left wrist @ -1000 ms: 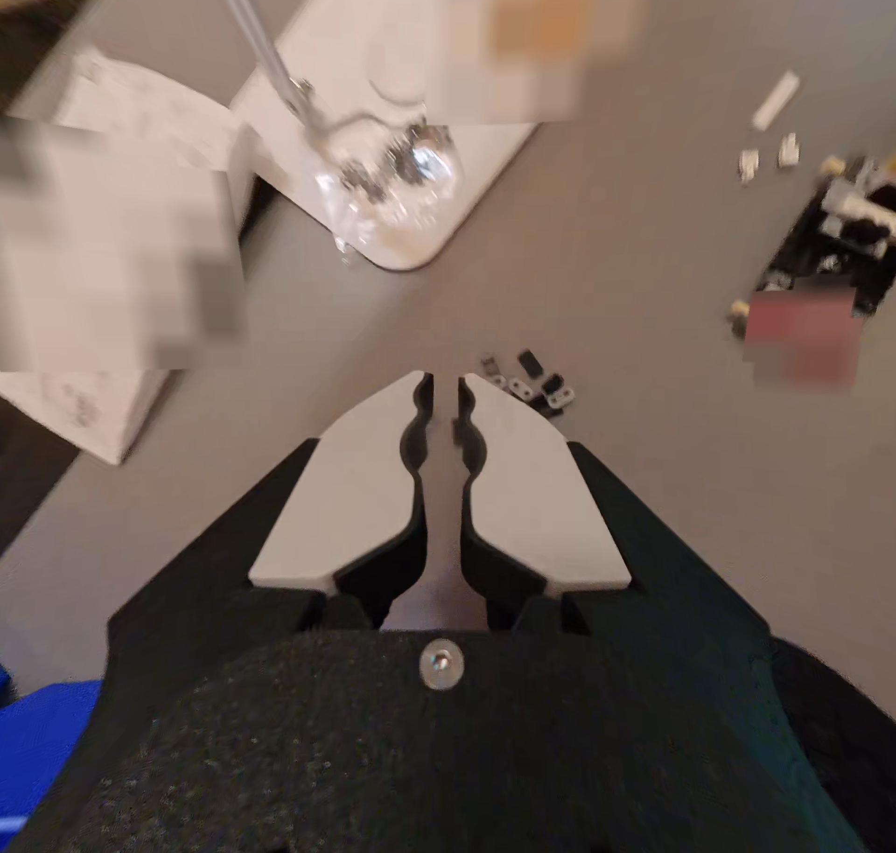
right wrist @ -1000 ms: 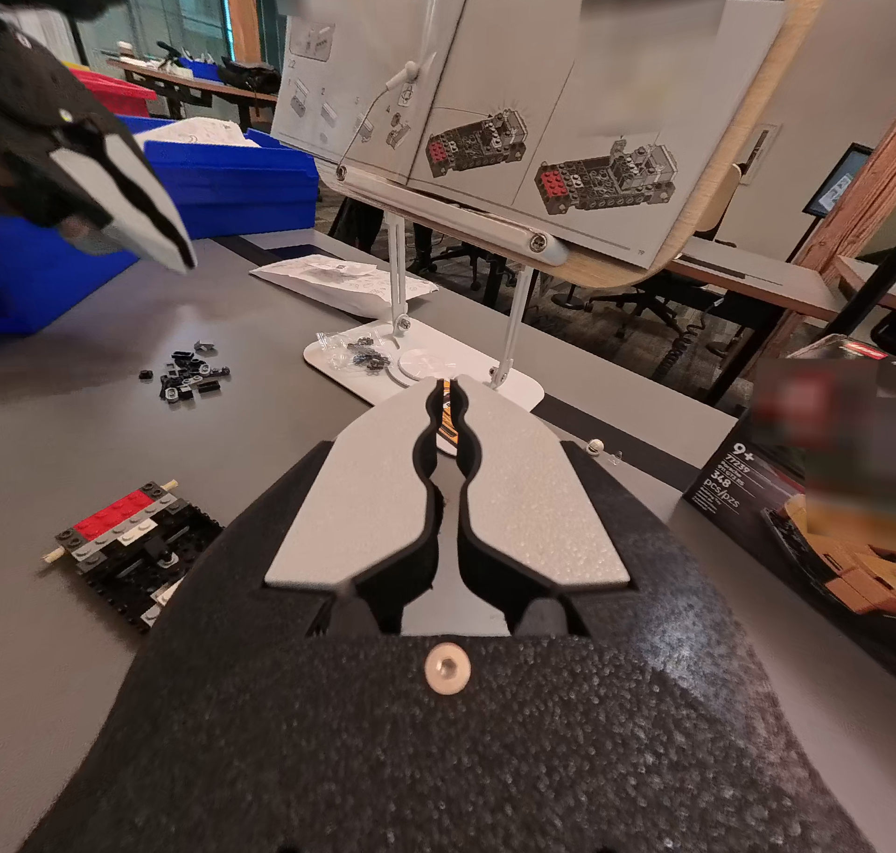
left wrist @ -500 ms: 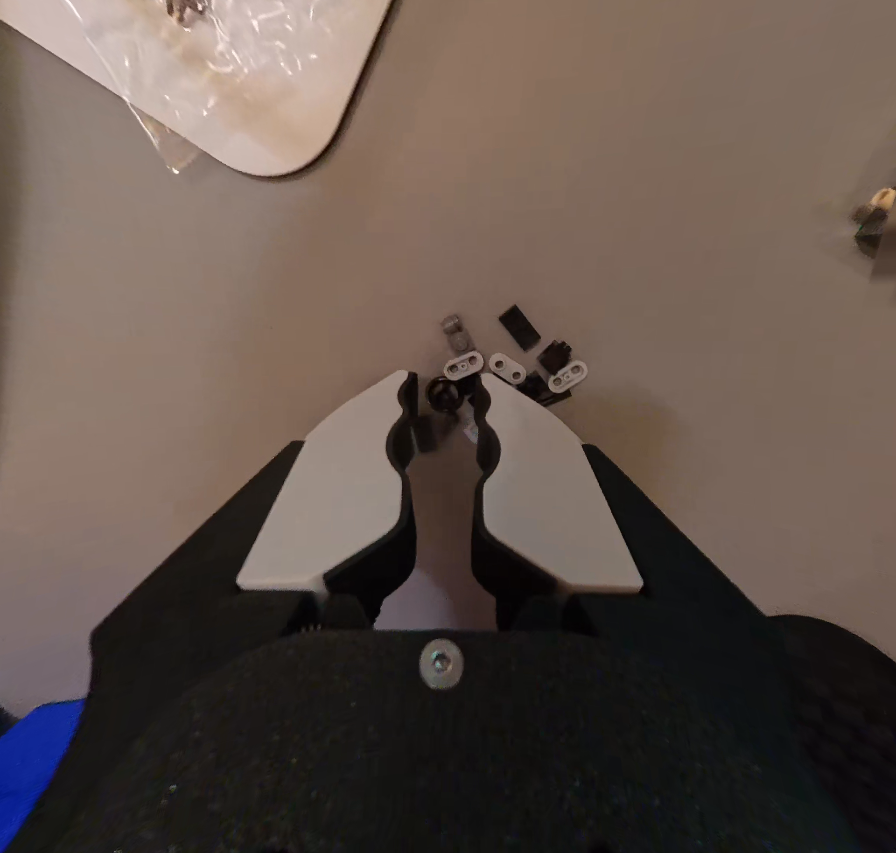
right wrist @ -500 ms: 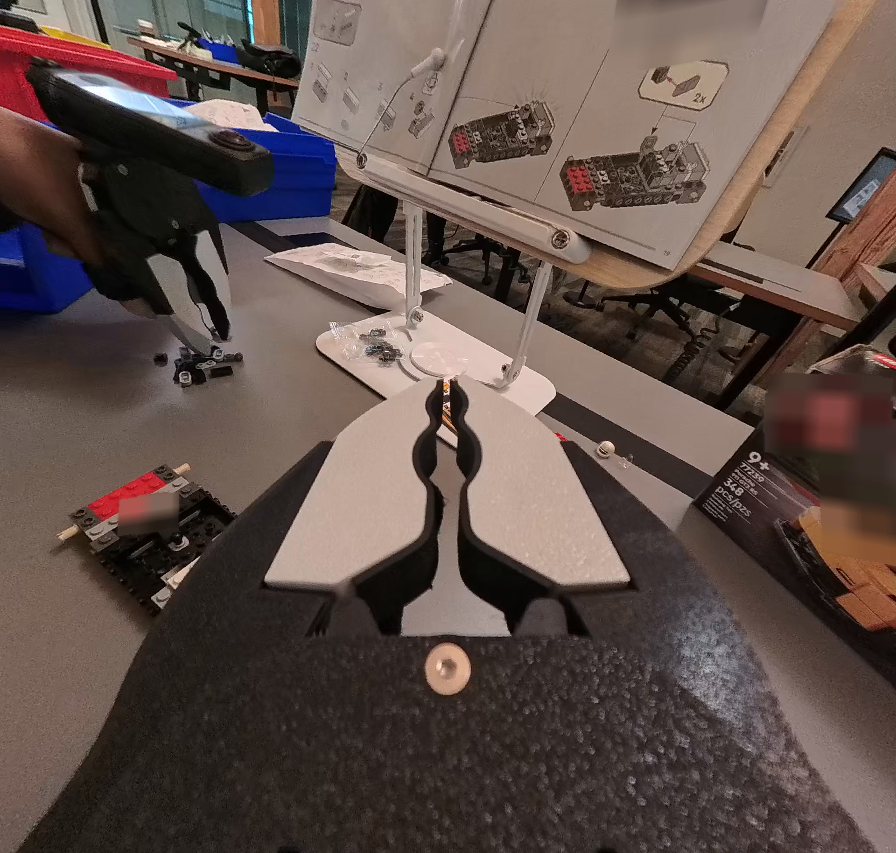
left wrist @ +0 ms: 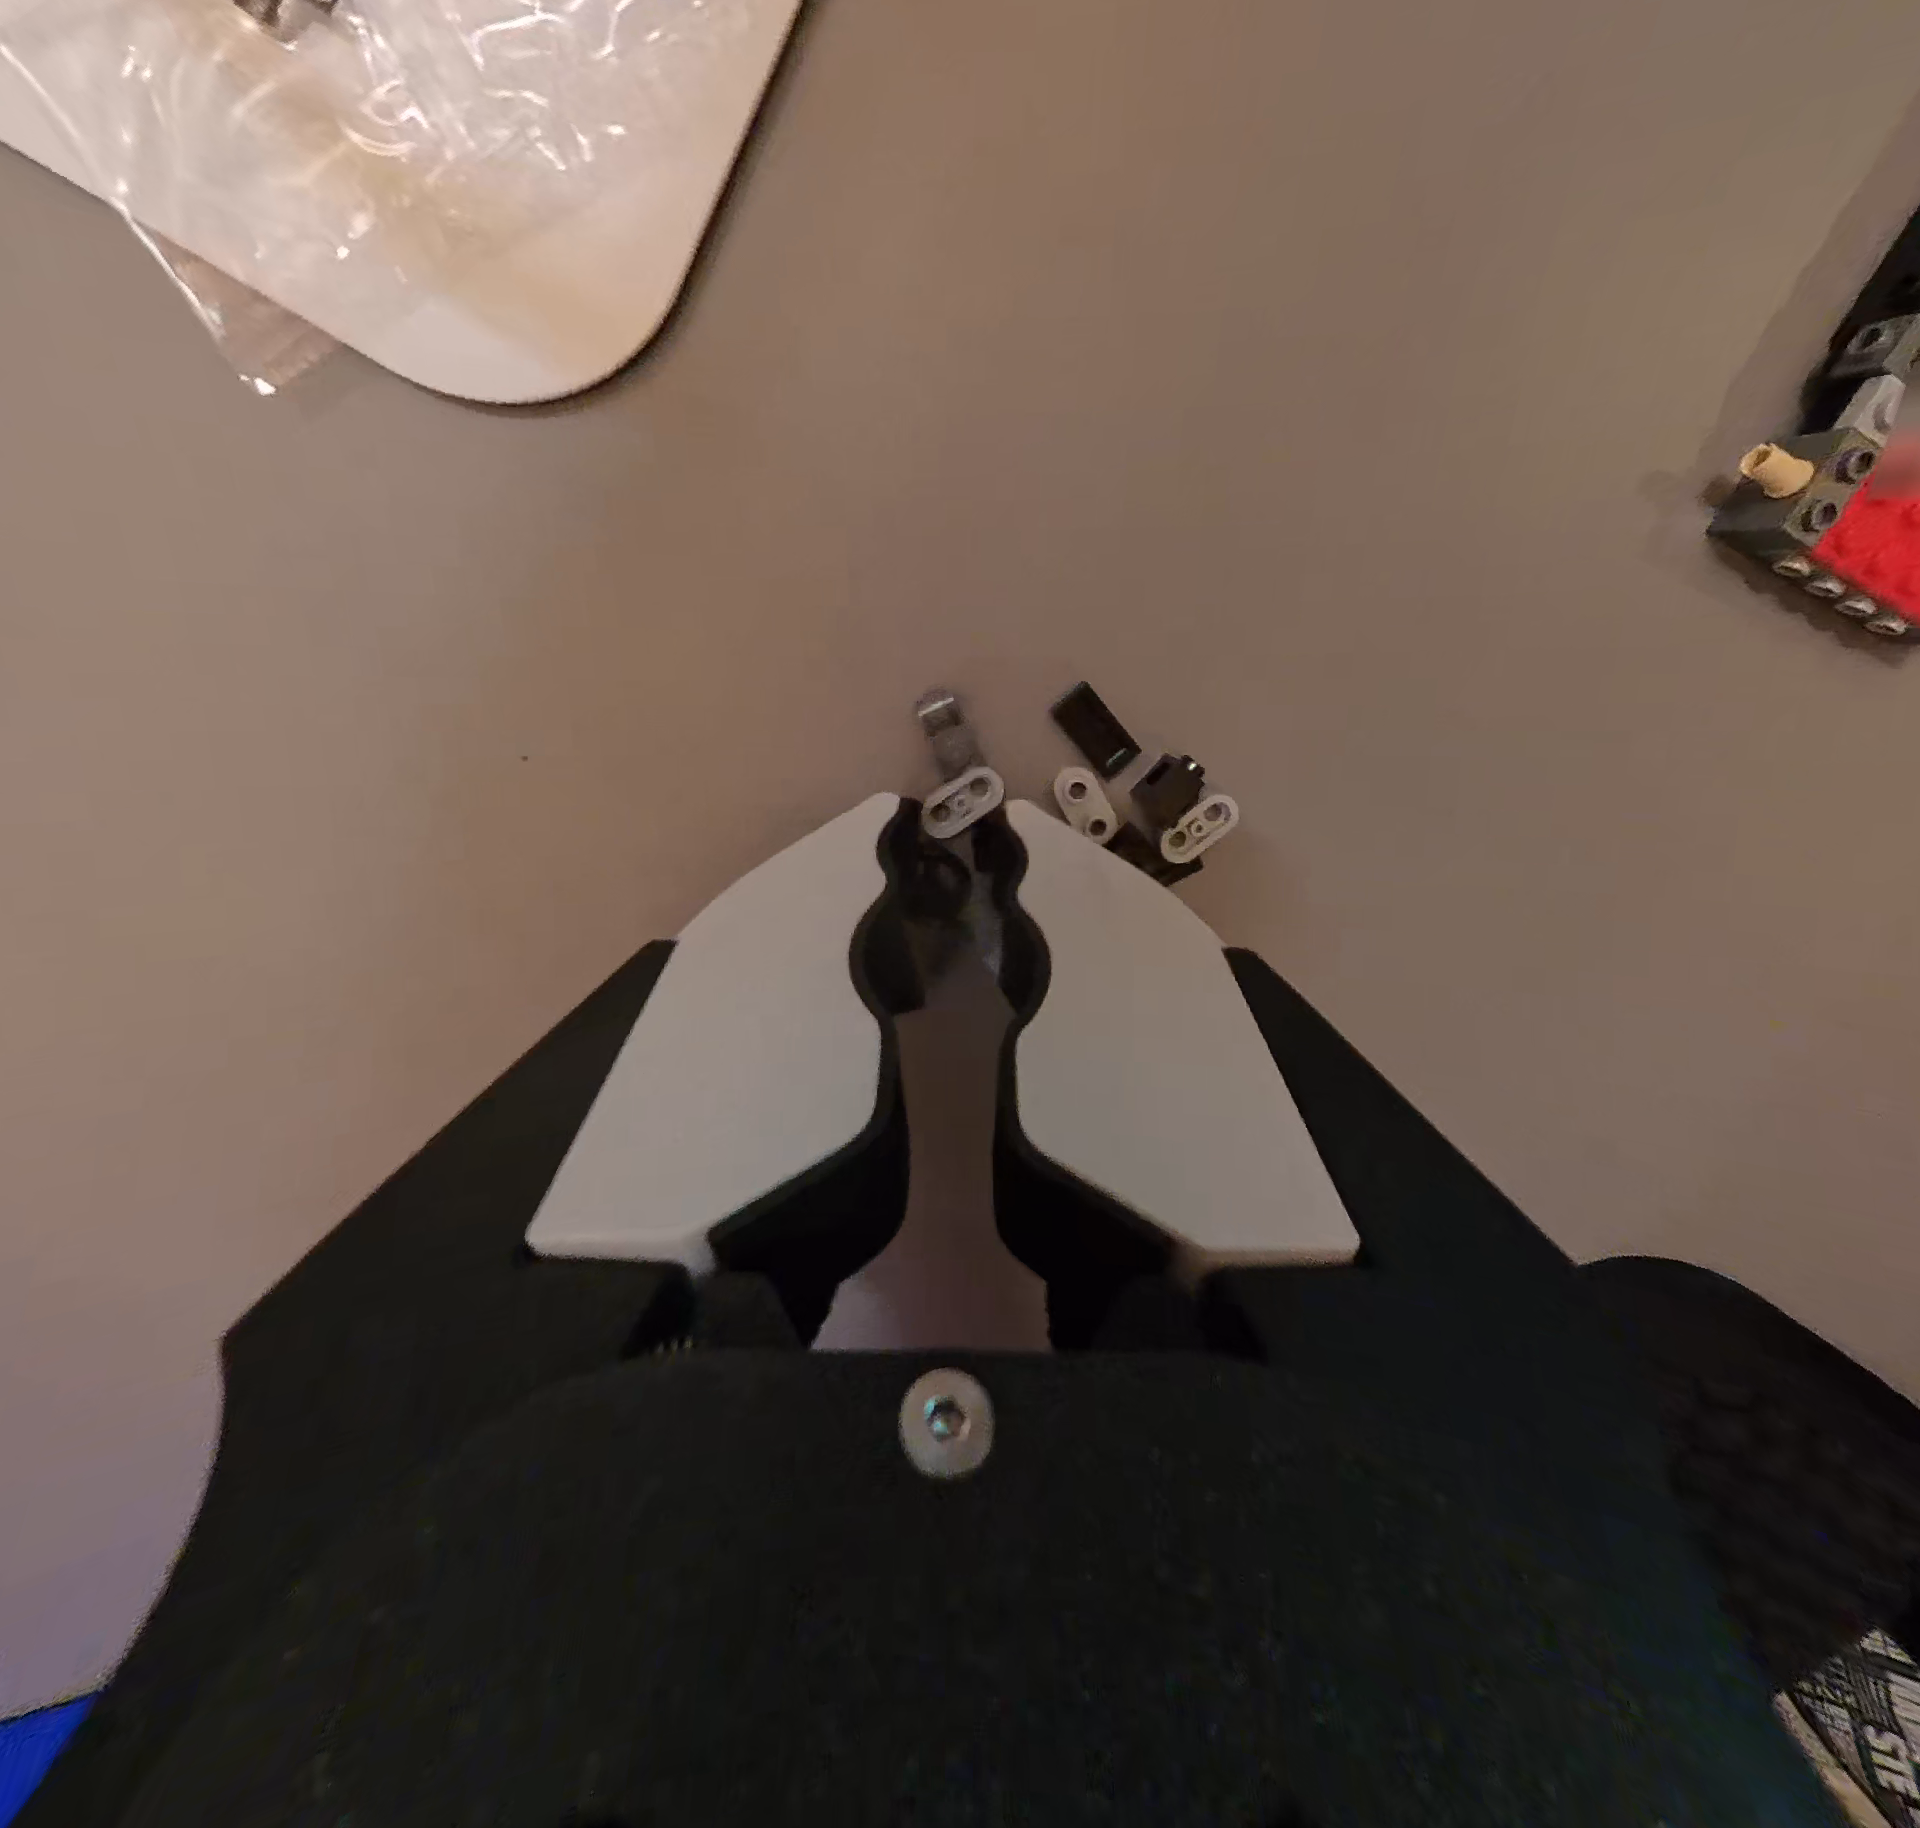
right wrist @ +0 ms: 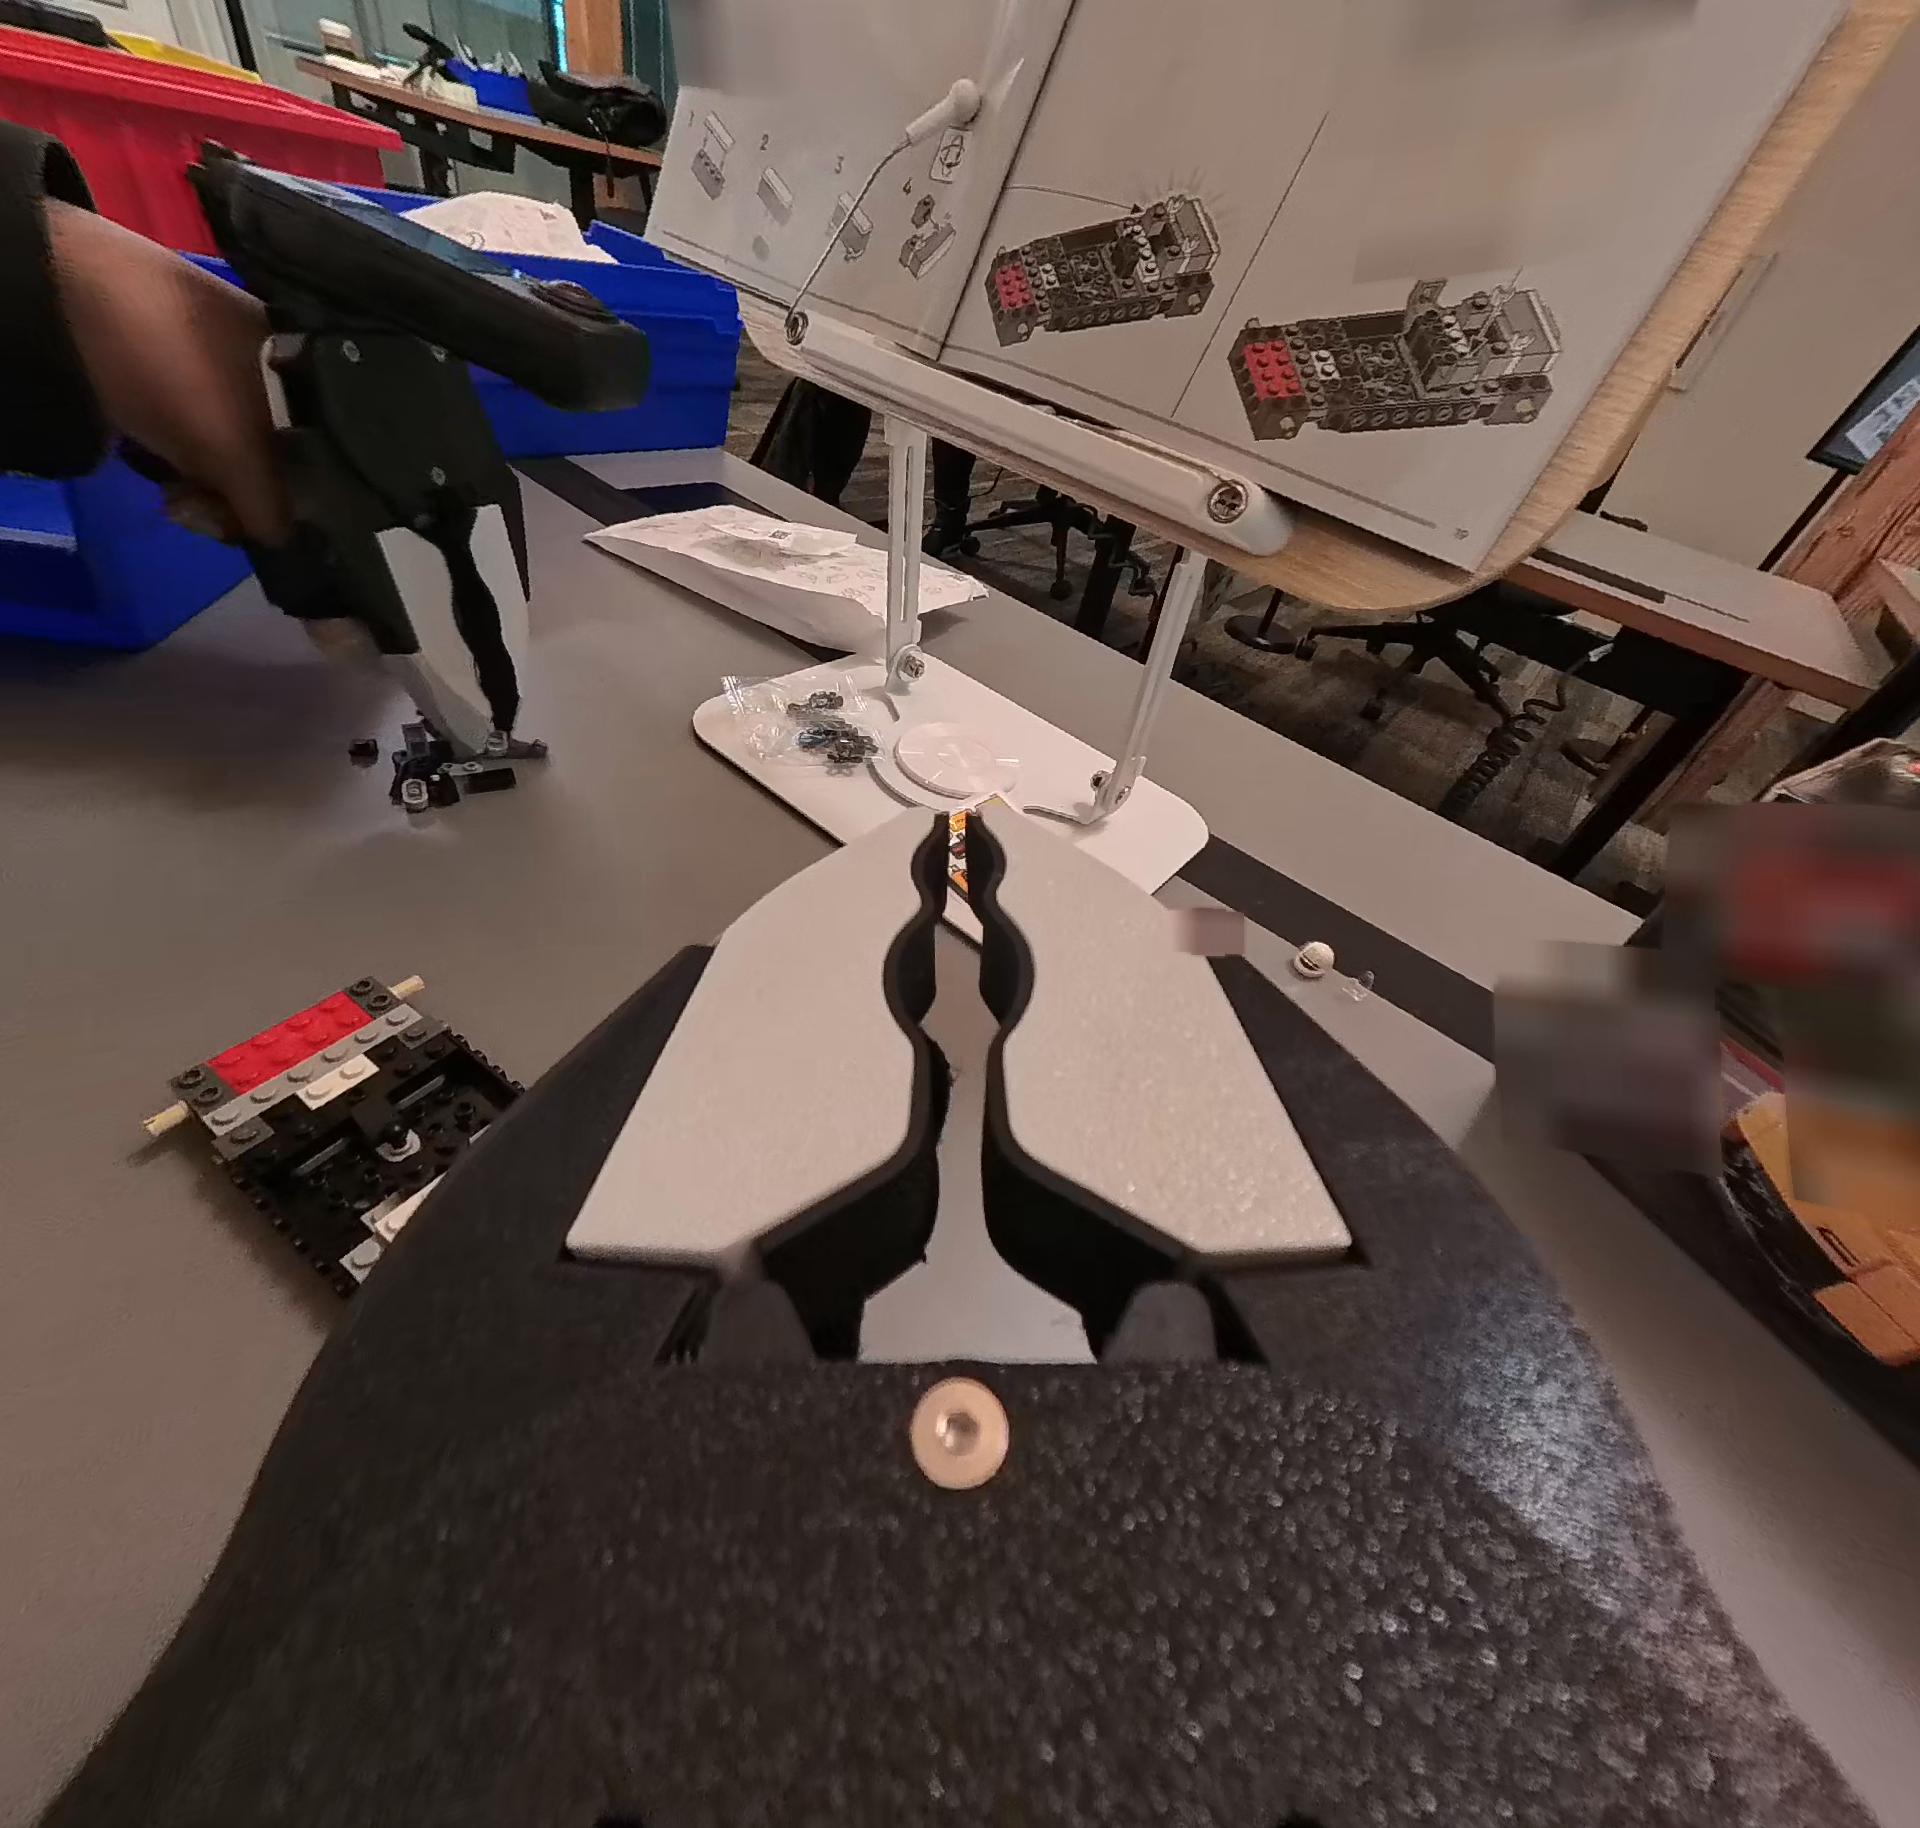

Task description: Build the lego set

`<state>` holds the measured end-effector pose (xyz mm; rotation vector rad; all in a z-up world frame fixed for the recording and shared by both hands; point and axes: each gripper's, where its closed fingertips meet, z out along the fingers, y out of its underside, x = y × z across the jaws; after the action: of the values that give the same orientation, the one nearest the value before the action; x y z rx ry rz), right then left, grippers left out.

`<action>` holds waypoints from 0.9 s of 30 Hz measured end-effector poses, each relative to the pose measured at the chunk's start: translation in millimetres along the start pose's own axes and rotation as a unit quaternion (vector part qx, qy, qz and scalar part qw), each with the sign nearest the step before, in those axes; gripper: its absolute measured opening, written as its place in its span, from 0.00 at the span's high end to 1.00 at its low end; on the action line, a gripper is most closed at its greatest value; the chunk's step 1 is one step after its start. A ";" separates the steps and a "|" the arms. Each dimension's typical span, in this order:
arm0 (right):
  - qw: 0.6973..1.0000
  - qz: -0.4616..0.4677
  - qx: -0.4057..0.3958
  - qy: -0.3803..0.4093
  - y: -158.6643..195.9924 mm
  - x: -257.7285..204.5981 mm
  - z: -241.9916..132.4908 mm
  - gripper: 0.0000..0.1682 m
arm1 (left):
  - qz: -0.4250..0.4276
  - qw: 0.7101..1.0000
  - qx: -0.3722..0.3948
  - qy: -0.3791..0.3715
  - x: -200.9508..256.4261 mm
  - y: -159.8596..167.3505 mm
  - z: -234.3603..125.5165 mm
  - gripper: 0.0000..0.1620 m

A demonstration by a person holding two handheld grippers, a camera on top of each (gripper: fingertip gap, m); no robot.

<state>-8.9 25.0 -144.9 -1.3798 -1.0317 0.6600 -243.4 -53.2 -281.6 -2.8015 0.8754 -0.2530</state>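
Left wrist view: the left claw (left wrist: 951,822) points down at the grey tabletop (left wrist: 1247,376), its tips at the near edge of a cluster of small loose pieces (left wrist: 1081,791) at frame centre. A small black piece (left wrist: 925,869) sits in the narrow gap between the fingers; whether it is actually pinched I cannot tell. A light grey two-hole piece (left wrist: 964,804) lies right at the tips. At the right edge is a corner of the partly built lego model (left wrist: 1839,521), red and dark grey. The white stand base (left wrist: 540,324) fills the upper left, with a clear bag of parts (left wrist: 343,85) on it.

In the right wrist view, the right claw (right wrist: 961,828) hangs above the tabletop with its jaws nearly together and nothing visible between them. The model lies at lower left, the open instruction booklet (right wrist: 1195,220) rests on the stand above, and a hand (right wrist: 156,376) holds the left claw at the left.
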 end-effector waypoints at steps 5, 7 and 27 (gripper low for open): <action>1.000 0.001 0.001 -0.001 -0.7 -0.1 -0.4 0.99 | -0.008 1.000 0.009 0.005 -2.1 -1.7 0.4 0.95; 1.000 0.001 0.001 -0.001 -1.0 -0.3 -0.5 0.99 | -0.003 1.000 0.014 -0.003 -2.4 -1.7 0.4 0.95; 0.952 0.089 0.117 -0.268 -67.2 -119.6 -19.0 0.91 | 0.030 0.706 0.512 0.488 197.8 -94.1 -135.4 0.96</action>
<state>-57.4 -97.1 -101.1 -1.1136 -1.2093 1.2992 -61.8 -109.6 -108.1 -1.4292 0.6061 -1.6878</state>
